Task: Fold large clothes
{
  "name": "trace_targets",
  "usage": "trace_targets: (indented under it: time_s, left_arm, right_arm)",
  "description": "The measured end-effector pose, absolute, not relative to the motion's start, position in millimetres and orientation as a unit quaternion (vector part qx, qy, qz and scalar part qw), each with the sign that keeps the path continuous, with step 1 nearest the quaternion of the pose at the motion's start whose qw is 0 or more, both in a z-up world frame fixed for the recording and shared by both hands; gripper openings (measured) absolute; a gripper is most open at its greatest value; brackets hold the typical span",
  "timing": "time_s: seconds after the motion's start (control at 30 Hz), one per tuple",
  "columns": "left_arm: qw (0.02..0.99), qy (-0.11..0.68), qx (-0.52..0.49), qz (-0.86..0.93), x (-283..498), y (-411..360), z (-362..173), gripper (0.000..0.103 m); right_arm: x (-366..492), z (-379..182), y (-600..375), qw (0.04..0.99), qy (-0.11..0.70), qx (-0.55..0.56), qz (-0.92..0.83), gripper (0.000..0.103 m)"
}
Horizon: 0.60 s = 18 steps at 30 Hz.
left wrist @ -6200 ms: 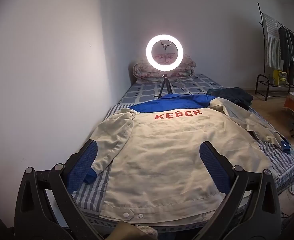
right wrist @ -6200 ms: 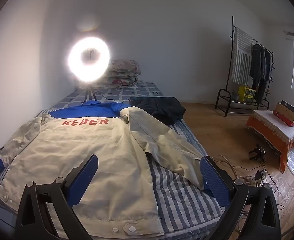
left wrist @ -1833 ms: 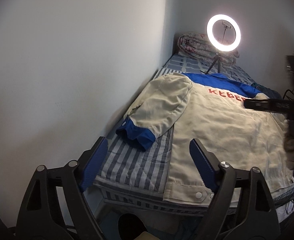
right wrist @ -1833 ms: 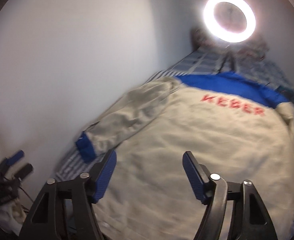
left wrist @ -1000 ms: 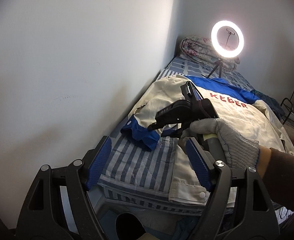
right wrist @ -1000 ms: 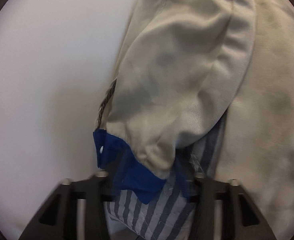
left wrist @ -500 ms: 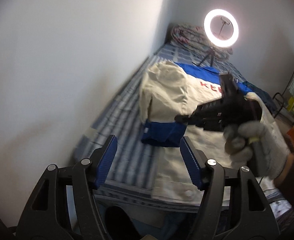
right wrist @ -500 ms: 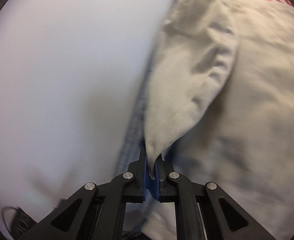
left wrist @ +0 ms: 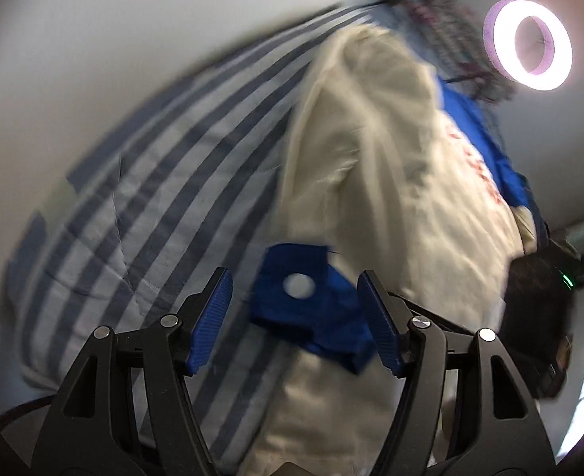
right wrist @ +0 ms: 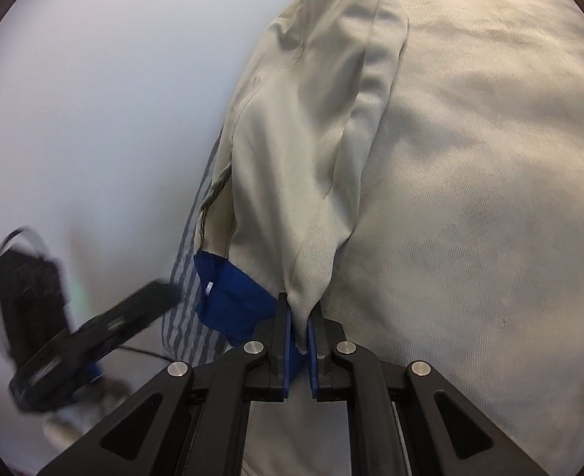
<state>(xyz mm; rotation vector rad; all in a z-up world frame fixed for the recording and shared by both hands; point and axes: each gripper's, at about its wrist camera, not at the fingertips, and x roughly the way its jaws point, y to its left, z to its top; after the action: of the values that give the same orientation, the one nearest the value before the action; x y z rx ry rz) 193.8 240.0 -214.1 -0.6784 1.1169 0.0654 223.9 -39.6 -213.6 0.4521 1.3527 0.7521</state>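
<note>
- Jacket [right wrist: 470, 206], cream w/ blue yoke + red lettering on the back, lies back-up on the bed [left wrist: 141, 182], spread over the blue-and-white striped sheet next to the white wall [right wrist: 93, 99].
- Sleeve [right wrist: 312, 139] on the wall side is pulled in toward the jacket body; cream cloth bunches into a peak at the lower end.
- Blue cuff [left wrist: 312, 309] at the sleeve end shows a white snap button; cuff sits just off the jacket's side edge, over the striped sheet.
- Right gripper [right wrist: 299, 341]: jaws closed tight, pinching a fold of cream sleeve cloth right beside the cuff.
- Left gripper [left wrist: 296, 321]: jaws apart at medium width, one blue pad on each side of the cuff, no pad pressing on it. Left view is motion-blurred, so contact w/ the cloth below can't be told.
- In the right view the left gripper appears low at the left, blurred, near the bed edge.
- Ring light [left wrist: 528, 45] glows at the far end of the bed, by a bundle of patterned bedding [left wrist: 442, 20].
</note>
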Motion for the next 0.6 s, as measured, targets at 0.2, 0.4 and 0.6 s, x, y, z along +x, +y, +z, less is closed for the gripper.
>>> trace_targets:
  time_s: [0.2, 0.4, 0.6]
  left_arm:
    - [0.789, 0.511, -0.338, 0.039, 199.6, 242.9, -222.9, 0.036]
    - [0.833, 0.483, -0.265, 0.048, 210.3, 221.7, -177.4, 0.002]
    - [0.902, 0.392, -0.172, 0.063, 189.3, 212.8, -100.6, 0.001]
  right_arm:
    - [237.2, -221.5, -43.5, 0.693, 0.602, 0.204, 0.340, 0.004]
    - [242.1, -209.5, -35.6, 0.699, 0.598, 0.180, 0.349, 0.011]
    - [266.3, -165.9, -53.4, 0.759, 0.529, 0.177, 0.335, 0.024]
